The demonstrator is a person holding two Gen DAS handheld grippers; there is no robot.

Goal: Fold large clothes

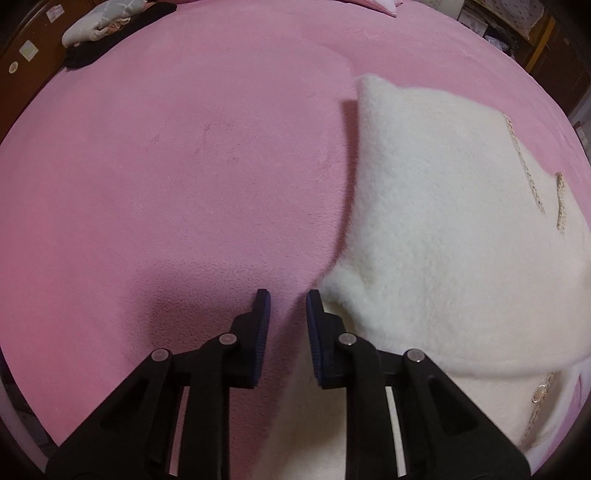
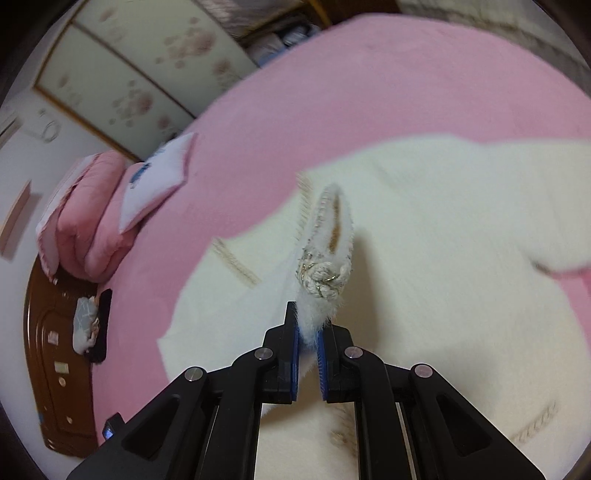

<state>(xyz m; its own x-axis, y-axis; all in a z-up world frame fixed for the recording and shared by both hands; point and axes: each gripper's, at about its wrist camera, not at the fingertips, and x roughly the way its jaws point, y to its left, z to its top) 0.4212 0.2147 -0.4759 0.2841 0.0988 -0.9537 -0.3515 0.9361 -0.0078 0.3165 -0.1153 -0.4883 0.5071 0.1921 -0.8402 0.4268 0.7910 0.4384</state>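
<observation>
A fluffy white coat (image 1: pixel 443 221) with beige braided trim lies spread on the pink bed sheet (image 1: pixel 166 166). My left gripper (image 1: pixel 288 299) points steeply down at the coat's left edge. Its jaws stand a narrow gap apart; pink sheet shows between the tips and white fabric lower down, and the right pad touches the fluffy edge. In the right wrist view, my right gripper (image 2: pixel 308 317) is shut on a lifted edge of the coat (image 2: pixel 443 258). A braided knot button (image 2: pixel 325 278) and loop stand just above its tips.
Folded dark and pale clothes (image 1: pixel 103 29) lie at the bed's far left corner by a brown wooden board (image 2: pixel 55 350). A folded pink quilt (image 2: pixel 85 221) and a white pillow (image 2: pixel 159 177) sit at the far end. A patterned wardrobe (image 2: pixel 140 66) stands behind.
</observation>
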